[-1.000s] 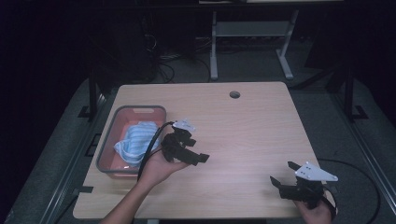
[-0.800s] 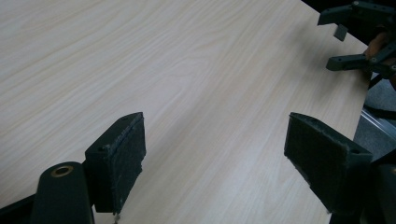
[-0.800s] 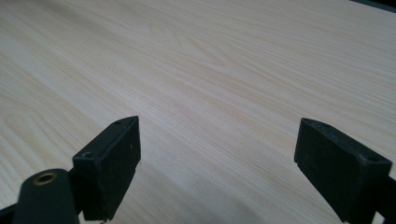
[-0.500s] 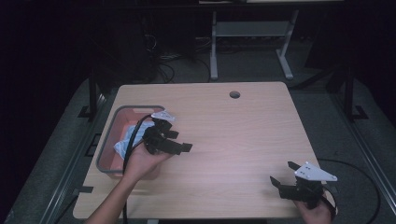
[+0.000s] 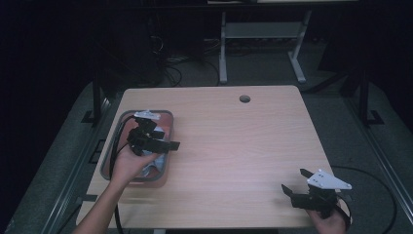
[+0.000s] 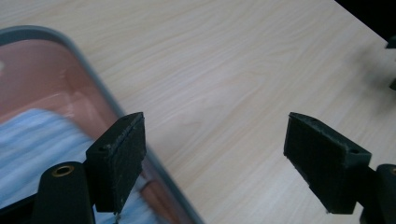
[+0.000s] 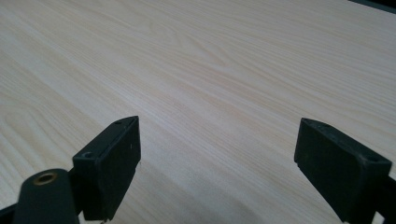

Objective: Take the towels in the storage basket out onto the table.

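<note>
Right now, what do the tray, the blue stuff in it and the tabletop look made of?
Tray: likely plastic, translucent pink walls, grey rim. Blue stuff: soft pleated fabric or paper, maybe face masks; blurred. Tabletop: pale wood-grain, matte, probably laminate.

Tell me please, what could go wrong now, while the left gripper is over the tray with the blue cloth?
1. The left gripper is open and straddles the rim of the tray: one jaw inside, one over the table. Closing now might pinch the rim, not the blue cloth.
2. The tray sits near the table's left edge, so a push could slide it off.
3. The gripper's cable loops beside the tray and may snag it.
</note>
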`<state>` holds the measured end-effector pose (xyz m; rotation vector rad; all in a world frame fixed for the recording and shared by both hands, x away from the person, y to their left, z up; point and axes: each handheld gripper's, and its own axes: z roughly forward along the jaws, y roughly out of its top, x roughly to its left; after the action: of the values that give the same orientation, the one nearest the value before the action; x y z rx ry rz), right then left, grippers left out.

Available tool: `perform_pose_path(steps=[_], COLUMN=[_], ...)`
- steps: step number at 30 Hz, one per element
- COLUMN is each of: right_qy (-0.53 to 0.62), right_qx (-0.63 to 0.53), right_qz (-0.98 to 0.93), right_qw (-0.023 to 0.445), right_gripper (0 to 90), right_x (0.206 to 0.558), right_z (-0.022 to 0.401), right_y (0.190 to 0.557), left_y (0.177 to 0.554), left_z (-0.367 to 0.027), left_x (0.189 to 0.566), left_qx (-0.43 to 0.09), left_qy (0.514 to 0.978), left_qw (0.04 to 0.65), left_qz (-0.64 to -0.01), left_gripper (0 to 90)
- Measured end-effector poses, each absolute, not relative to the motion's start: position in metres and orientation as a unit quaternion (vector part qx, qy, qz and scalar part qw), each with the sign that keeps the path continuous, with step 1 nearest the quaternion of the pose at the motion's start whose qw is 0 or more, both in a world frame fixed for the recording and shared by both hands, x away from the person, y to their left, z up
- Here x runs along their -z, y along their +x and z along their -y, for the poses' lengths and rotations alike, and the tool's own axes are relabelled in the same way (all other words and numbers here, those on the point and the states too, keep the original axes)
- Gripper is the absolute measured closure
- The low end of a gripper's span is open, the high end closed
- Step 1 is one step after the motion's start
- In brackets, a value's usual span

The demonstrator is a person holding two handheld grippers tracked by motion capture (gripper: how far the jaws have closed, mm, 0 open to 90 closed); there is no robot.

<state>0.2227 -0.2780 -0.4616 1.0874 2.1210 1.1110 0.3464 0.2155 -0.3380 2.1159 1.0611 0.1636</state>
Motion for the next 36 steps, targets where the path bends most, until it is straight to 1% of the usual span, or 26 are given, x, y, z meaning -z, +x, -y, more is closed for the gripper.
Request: perform_pose_path(steps=[9, 12, 20, 23, 27, 33, 36], right_qy=[0.4, 0.401, 0.4, 0.399, 0.4, 0.399, 0.397], right_qx=[-0.411, -0.41, -0.41, -0.41, -0.41, -0.41, -0.411], right_qz=[-0.779, -0.779, -0.78, -0.78, -0.78, -0.78, -0.781], right_qw=[0.252, 0.252, 0.253, 0.252, 0.251, 0.252, 0.252], right_gripper=[14.1, 14.1, 14.1, 14.1, 14.1, 14.1, 14.1], right_x=[0.461, 0.461, 0.461, 0.461, 0.461, 0.46, 0.46], right_z=[0.278, 0.278, 0.277, 0.278, 0.278, 0.278, 0.278], right_y=[0.222, 0.222, 0.222, 0.222, 0.222, 0.221, 0.221], left_y=[0.351, 0.351, 0.355, 0.356, 0.356, 0.361, 0.366], left_z=[-0.25, -0.262, -0.285, -0.289, -0.287, -0.283, -0.281], left_x=[0.343, 0.345, 0.36, 0.366, 0.372, 0.384, 0.39], left_qx=[-0.089, -0.096, -0.111, -0.112, -0.112, -0.112, -0.104], left_qy=[0.803, 0.792, 0.773, 0.769, 0.775, 0.785, 0.785], left_qw=[0.358, 0.356, 0.309, 0.296, 0.268, 0.208, 0.191], left_qz=[-0.468, -0.487, -0.542, -0.556, -0.561, -0.573, -0.58], left_gripper=[20.5, 21.8, 21.7, 21.5, 22.4, 26.2, 28.0])
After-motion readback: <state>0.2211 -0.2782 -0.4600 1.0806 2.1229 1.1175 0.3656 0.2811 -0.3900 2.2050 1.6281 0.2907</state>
